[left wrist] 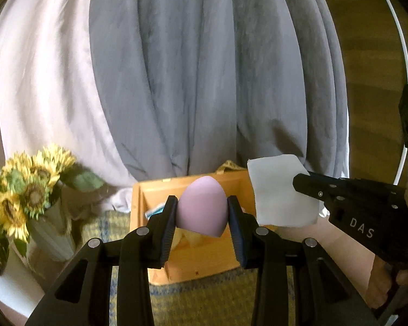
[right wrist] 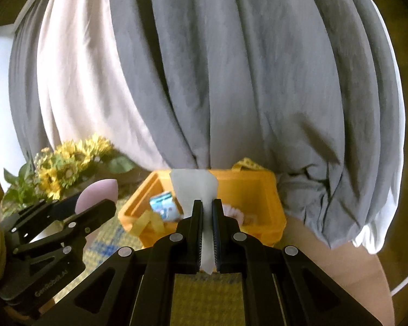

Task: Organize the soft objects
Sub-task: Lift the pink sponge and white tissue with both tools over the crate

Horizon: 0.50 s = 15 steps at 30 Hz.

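My left gripper [left wrist: 201,209] is shut on a pink egg-shaped sponge [left wrist: 201,205] and holds it above a yellow-orange box [left wrist: 204,260]. My right gripper [right wrist: 207,217] is shut on a thin white sheet [right wrist: 193,187], held upright over the same box [right wrist: 269,198]. In the left wrist view the right gripper [left wrist: 299,183] shows at the right with the white sheet [left wrist: 280,190]. In the right wrist view the left gripper [right wrist: 95,203] shows at the left with the pink sponge [right wrist: 95,193]. The box holds a blue packet [right wrist: 164,205], a pale fluffy item [right wrist: 234,212] and yellow pieces [right wrist: 149,221].
A vase of sunflowers [left wrist: 27,190] stands left of the box. A yellow and blue woven mat [left wrist: 204,298] lies under the box. Grey and white curtains [left wrist: 190,81] hang behind. A bare table surface [right wrist: 340,271] lies to the right.
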Motion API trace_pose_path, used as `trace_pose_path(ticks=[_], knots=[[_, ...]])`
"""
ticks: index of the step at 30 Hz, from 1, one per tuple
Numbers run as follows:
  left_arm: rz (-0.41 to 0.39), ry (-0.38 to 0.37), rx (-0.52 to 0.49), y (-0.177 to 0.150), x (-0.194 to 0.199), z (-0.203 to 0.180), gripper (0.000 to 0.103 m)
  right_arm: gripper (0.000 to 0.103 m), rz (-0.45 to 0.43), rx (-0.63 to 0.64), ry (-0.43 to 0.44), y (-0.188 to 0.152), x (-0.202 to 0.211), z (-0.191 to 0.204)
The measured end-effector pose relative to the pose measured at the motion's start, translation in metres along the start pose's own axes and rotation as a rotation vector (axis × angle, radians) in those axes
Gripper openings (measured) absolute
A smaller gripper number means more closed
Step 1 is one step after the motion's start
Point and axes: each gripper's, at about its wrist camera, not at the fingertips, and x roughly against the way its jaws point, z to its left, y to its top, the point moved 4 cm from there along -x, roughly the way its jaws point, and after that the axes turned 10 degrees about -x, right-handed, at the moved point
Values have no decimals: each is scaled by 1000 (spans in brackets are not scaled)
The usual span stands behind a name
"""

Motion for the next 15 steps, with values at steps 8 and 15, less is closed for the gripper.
trace_pose_path(ticks=[8, 15], knots=[[-22, 22, -27, 18, -26, 7, 36, 8, -38, 0, -8, 22, -19, -5], [15, 25, -23, 20, -60, 15, 36, 8, -35, 4, -17, 33, -46, -9]])
